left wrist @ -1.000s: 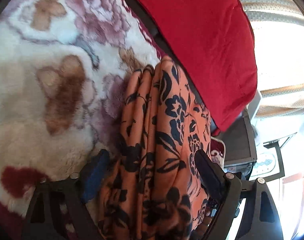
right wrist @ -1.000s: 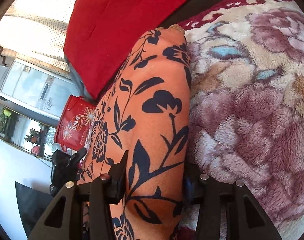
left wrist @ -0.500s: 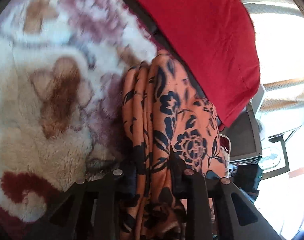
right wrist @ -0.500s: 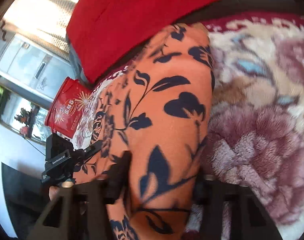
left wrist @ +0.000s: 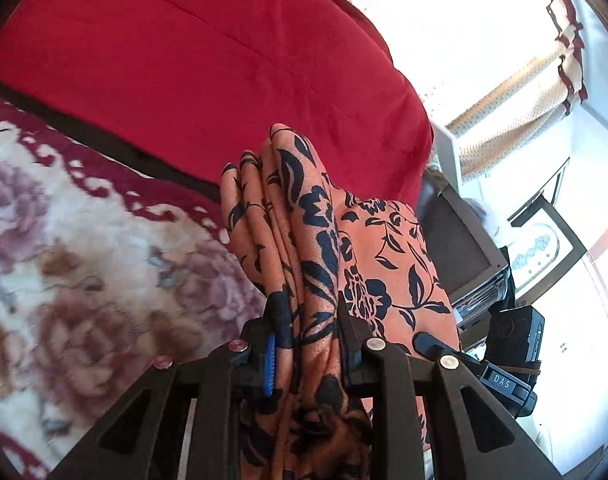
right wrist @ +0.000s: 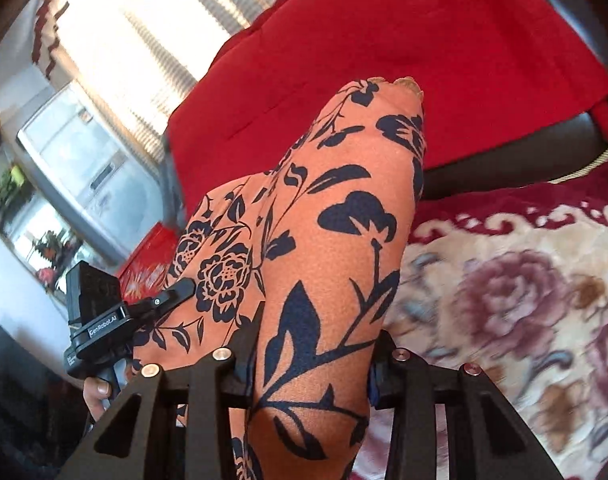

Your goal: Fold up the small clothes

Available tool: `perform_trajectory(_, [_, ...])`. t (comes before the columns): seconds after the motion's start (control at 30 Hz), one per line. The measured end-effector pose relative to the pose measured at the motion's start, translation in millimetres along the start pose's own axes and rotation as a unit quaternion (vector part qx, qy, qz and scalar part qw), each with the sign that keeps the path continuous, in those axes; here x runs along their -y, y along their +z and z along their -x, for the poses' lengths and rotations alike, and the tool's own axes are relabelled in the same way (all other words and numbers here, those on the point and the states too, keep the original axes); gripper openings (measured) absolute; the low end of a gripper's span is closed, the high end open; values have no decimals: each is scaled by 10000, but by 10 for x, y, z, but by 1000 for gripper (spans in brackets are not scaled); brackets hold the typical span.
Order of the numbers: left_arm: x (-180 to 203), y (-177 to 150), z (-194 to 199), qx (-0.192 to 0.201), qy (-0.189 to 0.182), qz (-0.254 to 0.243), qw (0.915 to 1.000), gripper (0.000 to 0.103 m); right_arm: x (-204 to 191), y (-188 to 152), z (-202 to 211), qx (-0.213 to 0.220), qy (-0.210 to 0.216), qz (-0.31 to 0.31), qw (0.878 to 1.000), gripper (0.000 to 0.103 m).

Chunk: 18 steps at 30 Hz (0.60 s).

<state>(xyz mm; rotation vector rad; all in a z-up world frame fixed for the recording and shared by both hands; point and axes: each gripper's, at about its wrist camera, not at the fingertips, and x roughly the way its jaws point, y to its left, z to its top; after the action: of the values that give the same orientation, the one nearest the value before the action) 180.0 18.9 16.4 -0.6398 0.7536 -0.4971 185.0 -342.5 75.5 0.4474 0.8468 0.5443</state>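
The orange garment with dark blue flowers is held by both grippers and is up off the blanket, so it hangs btw. them in folds. In the left wrist view the left gripper is at 6 o'clock; its two fingers stand close together and pinch a bunched edge of several layers. The cloth runs from there up toward 12 o'clock, where a rounded end stands in front of the red cushion. At about 4 o'clock in this view I see the right gripper, its black finger lying on the flat part of the cloth.

In the right wrist view the right gripper is at 6 o'clock. Its fingers are more apart than the left ones but they press on both sides of a thick, smooth fold, so it is a firm grip. At 9 o'clock the left gripper shows with the person's hand under it.

The floral blanket lies at 3 to 5 o'clock in the right view, at 8 to 9 o'clock in the left one. Bright curtains are behind, approx. 11 o'clock, and a red box beside the cloth.
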Motion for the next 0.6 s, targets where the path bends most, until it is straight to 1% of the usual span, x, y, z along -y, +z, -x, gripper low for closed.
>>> perform_trajectory(0.07, [-25,-41,-235,-160,102,13,9998,26,251,6,-83,-66,-73,-265,9996,41])
perform_trajectory(0.1, [-85,-55,-356,-256,172,130,9994,30,355,-10,-137,-144,-77,-372,9992,43])
perform_trajectory(0.13, [-181,-102,-522,-458,358,253,9980,34,547,-61,-246,-291,-121,-610,9976,45])
perform_trajectory(0.17, [-262,-154,-603,-583,572,285,9963,37,690,-123,-302,-337,-297,-817,9956,49])
perform_trajectory(0.2, [-408,-231,-714,-736,1110,368,9904,40,790,-180,-342,-372,-495,-963,9934,52])
perform_trajectory(0.23, [-498,-276,-724,-767,1358,435,9868,47,901,-261,-367,-415,-809,-1086,9899,52])
perform_trajectory(0.27, [-576,-320,-652,-713,1225,546,9884,55,967,-339,-346,-407,-1057,-1130,9871,53])
perform_trajectory(0.3, [-607,-355,-545,-606,1177,622,9892,60,985,-389,-299,-309,-979,-1131,9883,54])
perform_trajectory(0.33, [-595,-372,-432,-490,1308,573,9885,60,975,-439,-219,-161,-937,-1104,9893,55])
perform_trajectory(0.37, [-542,-389,-300,-341,1456,386,9880,60,911,-467,-114,26,-1149,-965,9887,55])
perform_trajectory(0.4, [-492,-403,-209,-237,1468,240,9886,60,827,-473,-22,197,-1260,-821,9884,57])
perform_trajectory(0.47, [-355,-436,-50,-112,1403,26,9900,60,584,-469,88,522,-1154,-682,9896,57])
perform_trajectory(0.53, [-177,-502,82,-12,1187,-194,9927,60,348,-447,139,668,-930,-462,9924,69])
perform_trajectory(0.57, [-132,-501,19,-8,1138,-281,9931,61,292,-455,165,653,-838,-337,9938,77])
perform_trajectory(0.6, [-49,-570,-6,-36,1095,-492,9928,62,197,-399,110,591,-762,-229,9951,79])
